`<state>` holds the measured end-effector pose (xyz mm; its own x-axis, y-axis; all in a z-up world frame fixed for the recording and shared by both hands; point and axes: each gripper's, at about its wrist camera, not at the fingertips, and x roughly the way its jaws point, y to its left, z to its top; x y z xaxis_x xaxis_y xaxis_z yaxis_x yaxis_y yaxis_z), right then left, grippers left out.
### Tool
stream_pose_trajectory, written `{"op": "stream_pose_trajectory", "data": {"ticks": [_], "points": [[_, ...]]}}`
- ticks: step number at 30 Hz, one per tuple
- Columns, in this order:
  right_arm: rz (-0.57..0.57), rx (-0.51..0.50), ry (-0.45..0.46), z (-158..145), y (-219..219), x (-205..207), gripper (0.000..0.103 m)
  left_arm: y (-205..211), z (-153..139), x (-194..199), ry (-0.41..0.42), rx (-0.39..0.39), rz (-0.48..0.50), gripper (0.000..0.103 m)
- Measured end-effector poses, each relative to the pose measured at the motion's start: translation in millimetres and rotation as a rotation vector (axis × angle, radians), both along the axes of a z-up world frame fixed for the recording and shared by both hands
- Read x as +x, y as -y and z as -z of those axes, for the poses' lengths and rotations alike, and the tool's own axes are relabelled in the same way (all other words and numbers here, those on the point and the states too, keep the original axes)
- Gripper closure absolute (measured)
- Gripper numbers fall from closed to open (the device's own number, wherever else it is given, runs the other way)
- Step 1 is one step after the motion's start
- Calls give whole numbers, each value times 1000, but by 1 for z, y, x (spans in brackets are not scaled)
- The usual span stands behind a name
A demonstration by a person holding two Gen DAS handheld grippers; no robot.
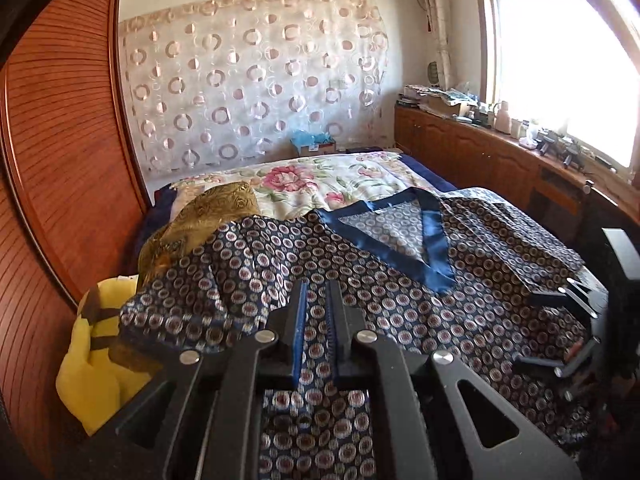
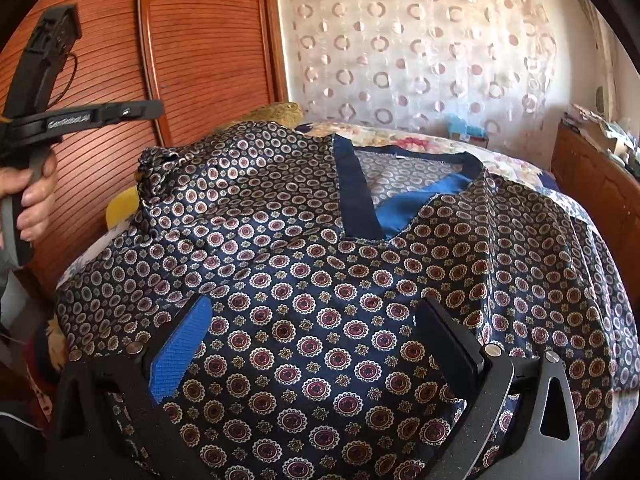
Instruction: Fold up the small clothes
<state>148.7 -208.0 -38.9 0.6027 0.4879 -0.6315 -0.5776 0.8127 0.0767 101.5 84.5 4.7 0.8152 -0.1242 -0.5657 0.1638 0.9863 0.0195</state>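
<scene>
Your left gripper sits at the bottom centre of the left wrist view. Its jaws are nearly together, and a strip of the patterned garment runs up between the blue pads, so the gripper pinches this cloth. In the right wrist view your right gripper fills the lower part of the frame. Its jaws stand wide apart, one blue pad at lower left and one black finger at lower right, and the garment lies between them. I cannot tell if the fingertips press into the cloth.

The garment is dark blue with small round medallions and it is spread over the bed, covering most of the near side. Its V-neck with the plain blue trim is in the middle of the left wrist view, a little to the right. The left part of the cloth is bunched up and wrinkled.

At the left edge of the right wrist view your hand holds the handle of the other gripper, raised in front of the wooden wardrobe.

Behind the garment you see a gold cloth and the floral bedcover. Further back a curtain with circles hangs on the wall, and a bright window is at upper right.
</scene>
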Motion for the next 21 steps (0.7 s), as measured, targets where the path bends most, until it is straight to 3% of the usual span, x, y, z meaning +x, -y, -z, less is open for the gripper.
{"op": "stream_pose_trajectory", "data": {"ticks": [2, 8, 17, 21], "points": [[-5, -7, -8, 0, -2, 1, 0, -5, 1, -11, -13, 1, -6, 70], [-55, -17, 10, -14, -15, 4, 3, -30, 8, -52, -2, -40, -72, 48], [-239, 4, 83, -52, -93, 32, 12, -68, 20, -93, 13, -76, -202, 48], [-339, 1, 116, -56, -149, 43, 24, -83, 27, -104, 32, -111, -259, 48]]}}
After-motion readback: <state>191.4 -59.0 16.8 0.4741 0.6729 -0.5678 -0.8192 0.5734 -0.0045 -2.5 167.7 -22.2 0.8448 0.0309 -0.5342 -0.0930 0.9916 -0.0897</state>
